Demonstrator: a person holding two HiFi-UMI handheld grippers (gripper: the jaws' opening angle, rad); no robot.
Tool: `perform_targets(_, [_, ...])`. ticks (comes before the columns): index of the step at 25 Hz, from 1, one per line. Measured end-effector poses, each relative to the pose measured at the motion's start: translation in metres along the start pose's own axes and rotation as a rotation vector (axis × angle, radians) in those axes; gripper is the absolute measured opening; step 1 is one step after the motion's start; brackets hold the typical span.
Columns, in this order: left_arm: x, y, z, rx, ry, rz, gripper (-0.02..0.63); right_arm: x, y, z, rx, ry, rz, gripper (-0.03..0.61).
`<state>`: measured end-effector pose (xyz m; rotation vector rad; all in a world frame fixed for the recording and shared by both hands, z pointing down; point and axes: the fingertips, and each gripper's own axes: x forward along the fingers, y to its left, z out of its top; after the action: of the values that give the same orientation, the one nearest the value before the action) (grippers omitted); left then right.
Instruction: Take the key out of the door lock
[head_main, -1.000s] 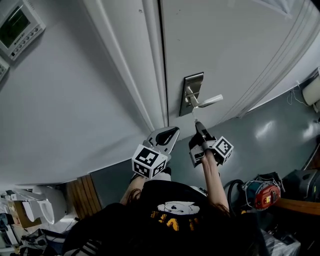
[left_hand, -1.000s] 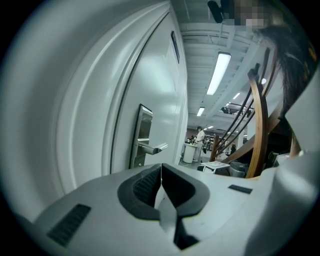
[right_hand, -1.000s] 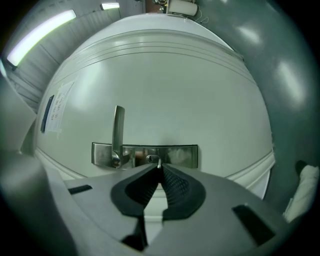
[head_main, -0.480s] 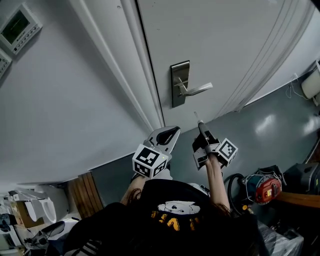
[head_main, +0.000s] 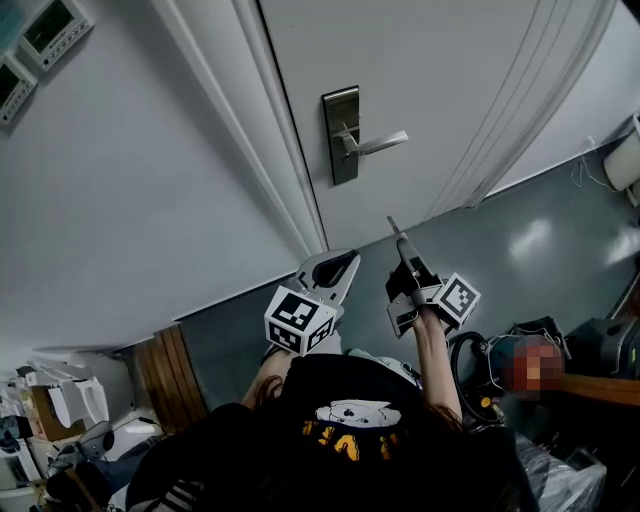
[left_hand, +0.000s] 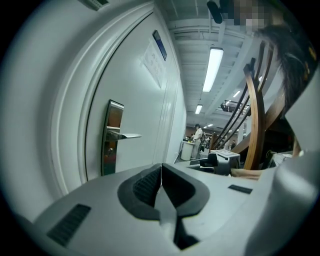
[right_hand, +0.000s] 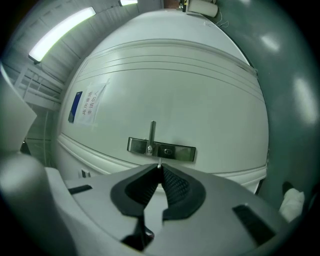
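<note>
A: Where's the key (head_main: 394, 228)?
B: Out of the lock, in the R gripper (head_main: 403, 248). Jaws pinch it tight. Only a thin silver tip pokes past the pads, and the right gripper view shows it as a pale sliver at the very front.
A: Near the lock plate (head_main: 341, 135)?
B: Apart from it. Blade aims toward the door (head_main: 440, 70), below the plate & the lever handle (head_main: 375, 143), w/ a clear gap between.
A: L gripper (head_main: 345, 265)?
B: Jaws pressed together, nothing in them. It sits just beside the R one, on the frame side, marker cube (head_main: 298, 322) turned up to the head cam.
A: Rest of the door?
B: White, closed against its frame (head_main: 270, 130). Steel plate is upright, handle sticks out level, away from the frame. Paper notice w/ a blue strip (right_hand: 82, 107) is higher up on the panel. Grey wall (head_main: 130, 200) on the L w/ two control panels (head_main: 60, 25) in the corner. Grey-green floor (head_main: 560, 240) on the R.
</note>
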<state>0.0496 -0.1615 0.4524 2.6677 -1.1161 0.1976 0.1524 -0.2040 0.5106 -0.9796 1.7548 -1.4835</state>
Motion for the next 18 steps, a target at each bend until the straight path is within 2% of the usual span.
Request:
perform_targets(6, [-0.024, -0.032, -0.011, -0.006, -0.004, 0.023, 0.009, -0.036, 0.013, -0.016, -0.009, 0.023, 0.028, 0.02])
perform_targets(12, [-0.084, -0.093, -0.016, 0.033, -0.035, 0.043, 0.009, -0.108, 0.052, -0.055, -0.043, 0.03, 0.103, 0.02])
perform_targets(18, [-0.073, -0.09, -0.03, 0.015, -0.017, 0.04, 0.009, -0.107, 0.042, -0.053, -0.037, 0.04, 0.099, 0.02])
